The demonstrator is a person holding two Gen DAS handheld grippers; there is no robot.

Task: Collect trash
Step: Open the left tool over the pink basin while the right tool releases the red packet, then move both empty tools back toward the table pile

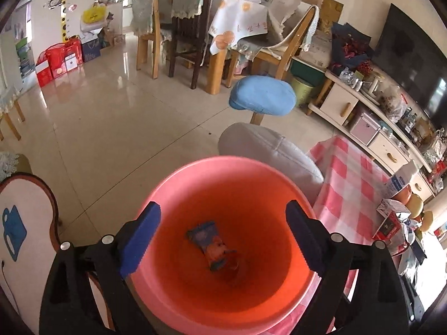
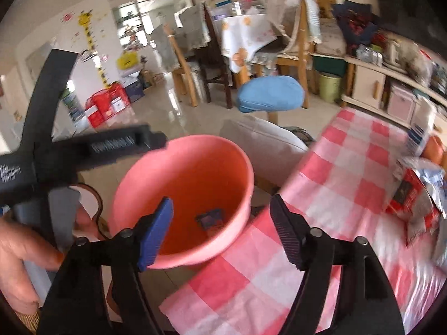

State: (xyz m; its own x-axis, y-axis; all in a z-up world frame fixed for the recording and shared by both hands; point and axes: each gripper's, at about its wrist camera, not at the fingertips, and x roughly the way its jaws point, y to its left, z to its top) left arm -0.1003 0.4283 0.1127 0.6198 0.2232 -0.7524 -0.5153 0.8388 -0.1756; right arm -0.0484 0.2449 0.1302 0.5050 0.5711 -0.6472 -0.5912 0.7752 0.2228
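Observation:
A pink bucket [image 1: 223, 159] stands beside the table with the pink checked cloth [image 1: 352, 184]. A blue and orange wrapper [image 1: 213, 247] lies on the bucket's bottom. My left gripper [image 1: 222, 206] hangs open right over the bucket's mouth, nothing between its blue pads. In the right wrist view my right gripper [image 2: 221, 199] is open and empty, between the bucket [image 2: 190, 139] and the table's edge [image 2: 349, 167]. The wrapper [image 2: 209, 217] shows inside. Red and silver wrappers [image 2: 413, 195] and a carton [image 2: 419, 134] lie at the table's right. A hand [image 2: 16, 265] holds the left gripper's black body [image 2: 83, 148].
A grey cushion [image 1: 268, 150] and a blue padded stool [image 1: 262, 97] stand just behind the bucket. Wooden dining chairs [image 1: 184, 42] and a covered table are farther back. A cluttered TV cabinet [image 1: 363, 117] runs along the right. A wooden chair back [image 1: 25, 223] is at left.

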